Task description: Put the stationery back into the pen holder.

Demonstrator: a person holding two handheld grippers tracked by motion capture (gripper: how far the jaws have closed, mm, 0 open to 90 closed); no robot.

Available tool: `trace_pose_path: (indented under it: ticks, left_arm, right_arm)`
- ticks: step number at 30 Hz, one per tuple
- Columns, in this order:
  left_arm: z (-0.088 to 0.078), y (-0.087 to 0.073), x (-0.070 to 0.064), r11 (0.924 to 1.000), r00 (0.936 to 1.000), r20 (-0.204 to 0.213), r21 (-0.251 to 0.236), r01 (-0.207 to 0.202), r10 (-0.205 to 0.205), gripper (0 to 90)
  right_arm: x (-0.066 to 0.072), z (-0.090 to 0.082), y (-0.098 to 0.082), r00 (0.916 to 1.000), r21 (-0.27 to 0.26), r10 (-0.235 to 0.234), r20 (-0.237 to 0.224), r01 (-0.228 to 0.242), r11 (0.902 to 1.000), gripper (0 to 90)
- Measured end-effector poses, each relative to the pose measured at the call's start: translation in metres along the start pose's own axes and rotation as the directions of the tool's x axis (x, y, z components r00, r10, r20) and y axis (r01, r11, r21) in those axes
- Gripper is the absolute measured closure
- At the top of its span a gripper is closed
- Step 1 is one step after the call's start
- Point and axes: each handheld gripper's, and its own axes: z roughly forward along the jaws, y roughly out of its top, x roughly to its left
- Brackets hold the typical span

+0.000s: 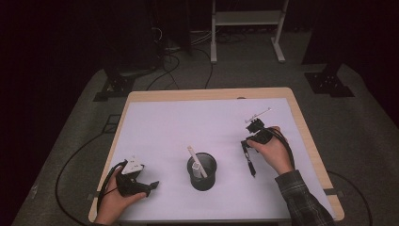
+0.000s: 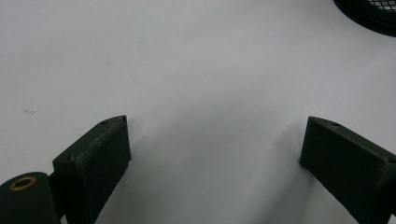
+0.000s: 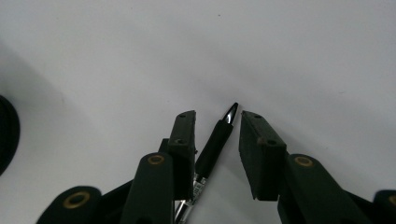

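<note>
A black pen [image 3: 212, 147] lies on the white sheet between the jaws of my right gripper [image 3: 217, 116], tip pointing away. It rests close against one jaw and a gap shows beside the other, so the jaws stand narrowly open around it. From above, the right gripper [image 1: 248, 145] sits at the table's right with the pen [image 1: 251, 165] beside the hand. The left gripper [image 1: 151, 185] rests at the front left; its jaws [image 2: 217, 122] are wide apart over bare sheet. A black mesh cup [image 1: 202, 181] stands in the middle, holding a white pen [image 1: 195, 157].
A thin white stick [image 1: 259, 113] lies behind the right hand. The cup's rim shows in the top right corner of the left gripper view [image 2: 373, 14] and at the left edge of the right gripper view [image 3: 5, 133]. The wooden table edge [image 1: 310, 141] runs along the right.
</note>
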Motion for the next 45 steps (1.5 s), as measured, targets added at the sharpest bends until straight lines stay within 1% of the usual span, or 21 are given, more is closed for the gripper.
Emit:
trace_pose_path:
  ticks: [6,11,19,23,25,28,31,34,40,45]
  left_arm:
    - [0.000,0.000,0.000,1.0000,1.0000,0.000,-0.001,0.000,0.000,7.6]
    - [0.000,0.000,0.000,1.0000,1.0000,0.000,-0.005,0.002,-0.002,7.6]
    - [0.000,0.000,0.000,1.0000,1.0000,0.000,-0.003,0.001,-0.001,7.6]
    - [0.000,0.000,0.000,1.0000,1.0000,0.000,-0.005,0.002,-0.002,7.6]
    - [0.000,0.000,0.000,1.0000,1.0000,0.000,-0.003,0.001,-0.001,7.6]
    - [0.000,0.000,0.000,1.0000,1.0000,0.000,-0.003,0.001,-0.001,7.6]
    - [0.000,0.000,0.000,1.0000,1.0000,0.000,-0.002,0.001,-0.001,7.6]
    - [0.000,0.000,0.000,1.0000,1.0000,0.000,-0.002,0.000,0.000,7.6]
    - [0.000,0.000,0.000,1.0000,1.0000,0.000,-0.002,0.000,0.000,7.6]
    - [0.000,0.000,0.000,1.0000,1.0000,0.000,-0.001,0.000,0.000,7.6]
  right_arm:
    - [0.000,0.009,0.003,0.9996,0.055,0.029,0.003,-0.029,0.9981,66.7]
    - [0.001,0.017,0.005,0.9993,0.087,0.024,0.027,-0.027,0.9958,66.0]
    - [0.000,0.024,0.006,0.9992,0.120,0.028,0.028,-0.032,0.9922,66.4]
    - [0.000,0.025,0.006,0.9994,0.137,0.029,0.018,-0.031,0.9901,68.0]
    - [0.001,0.028,0.006,0.9996,0.147,0.019,0.019,-0.021,0.9890,68.3]
    - [0.000,0.028,0.006,0.9996,0.153,0.020,0.019,-0.022,0.9879,70.2]
    - [0.000,0.028,0.007,0.9995,0.157,0.011,0.030,-0.015,0.9875,73.3]
    - [0.001,0.029,0.007,0.9993,0.161,0.010,0.035,-0.015,0.9869,74.4]
    - [0.001,0.029,0.007,0.9990,0.162,-0.008,0.044,0.001,0.9867,78.9]
    - [0.001,0.029,0.007,0.9986,0.158,-0.020,0.049,0.012,0.9873,79.3]
